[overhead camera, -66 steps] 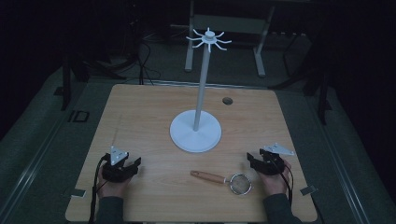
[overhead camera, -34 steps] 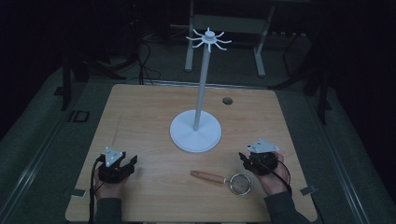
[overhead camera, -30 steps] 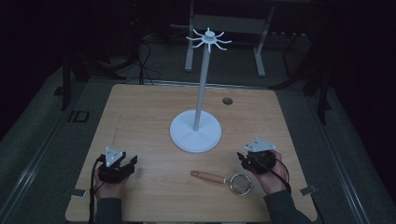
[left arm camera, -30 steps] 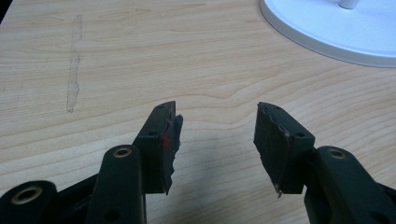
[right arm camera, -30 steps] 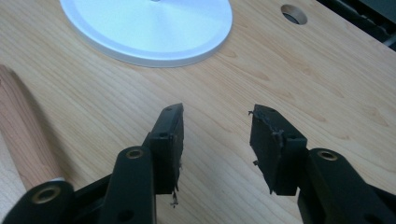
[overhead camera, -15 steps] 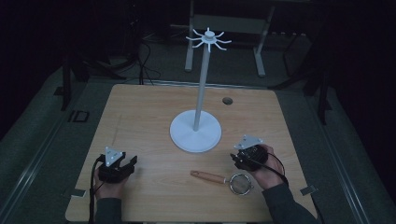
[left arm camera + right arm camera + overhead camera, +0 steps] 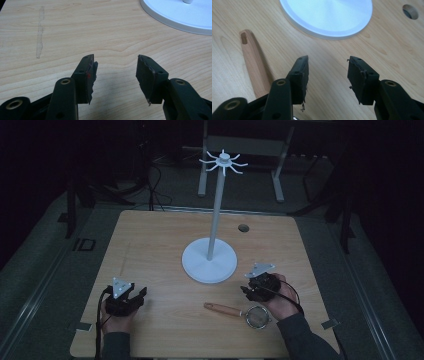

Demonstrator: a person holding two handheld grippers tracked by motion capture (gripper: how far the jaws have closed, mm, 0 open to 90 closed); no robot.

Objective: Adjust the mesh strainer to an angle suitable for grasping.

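High view: both tongs low on desk (image 7: pixel 150 245), white stand (image 7: pixel 210 262) mid-desk.
Left tongs (image 7: pixel 116 68) apart, empty; right tongs (image 7: pixel 328 67) apart, just above strainer (image 7: pixel 240 312), wooden handle (image 7: pixel 254 65) beside them.

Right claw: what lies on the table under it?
Under the open right claw is bare wood; the strainer's wooden handle lies beside its left jaw. The mesh bowl sits partly under the hand.

No brand, number or sign is readable; a dark label (image 7: pixel 84 244) on the floor just left of the wooden table (image 7: pixel 150 240) is too dim to read.
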